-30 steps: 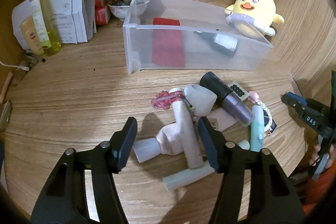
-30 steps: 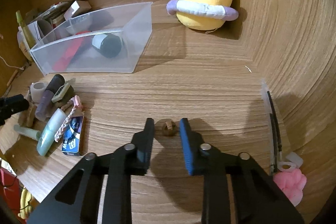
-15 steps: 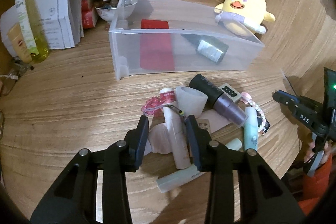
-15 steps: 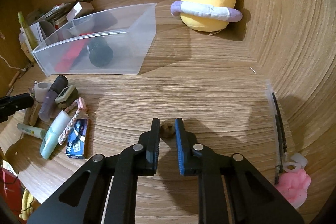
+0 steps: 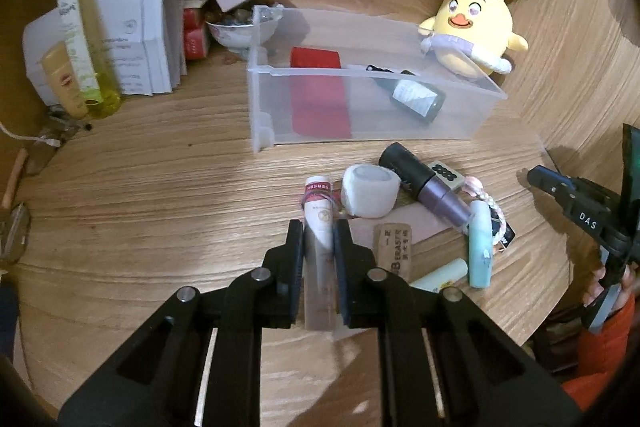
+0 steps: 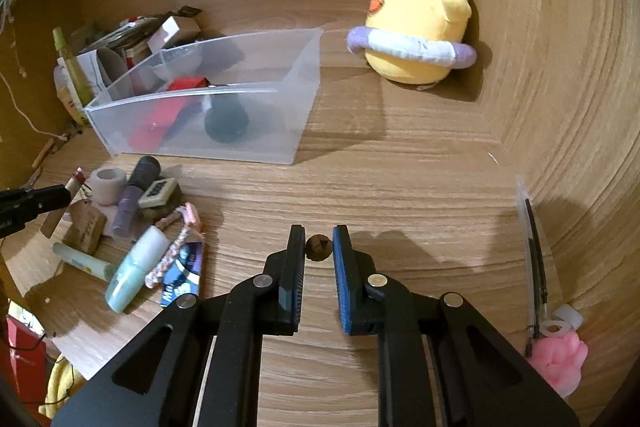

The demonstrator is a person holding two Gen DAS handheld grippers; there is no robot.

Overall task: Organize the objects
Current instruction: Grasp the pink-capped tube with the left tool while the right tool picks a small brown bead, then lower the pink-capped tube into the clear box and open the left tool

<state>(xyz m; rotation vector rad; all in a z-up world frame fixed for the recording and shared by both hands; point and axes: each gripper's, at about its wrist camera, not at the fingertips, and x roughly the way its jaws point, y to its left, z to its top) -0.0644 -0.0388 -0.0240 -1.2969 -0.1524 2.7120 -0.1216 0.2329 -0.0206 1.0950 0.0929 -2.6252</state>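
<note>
Ahead of the left gripper (image 5: 318,239), past the clutter pile: clear plastic bin (image 5: 360,137) on the wooden table (image 5: 160,187), holding a red flat item (image 5: 318,99) and a dark bottle (image 5: 416,97) lying on its side. Left jaws clamped on a pale tube (image 5: 318,223) with a red-banded cap. Right gripper (image 6: 319,247) pinched on a small brown object (image 6: 318,247); bin far ahead-left.

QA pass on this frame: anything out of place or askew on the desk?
Yes. The dark bottle lies on its side in the clear bin, and tubes and a tape roll sit heaped loose on the desk in front of the bin, not in it.
</note>
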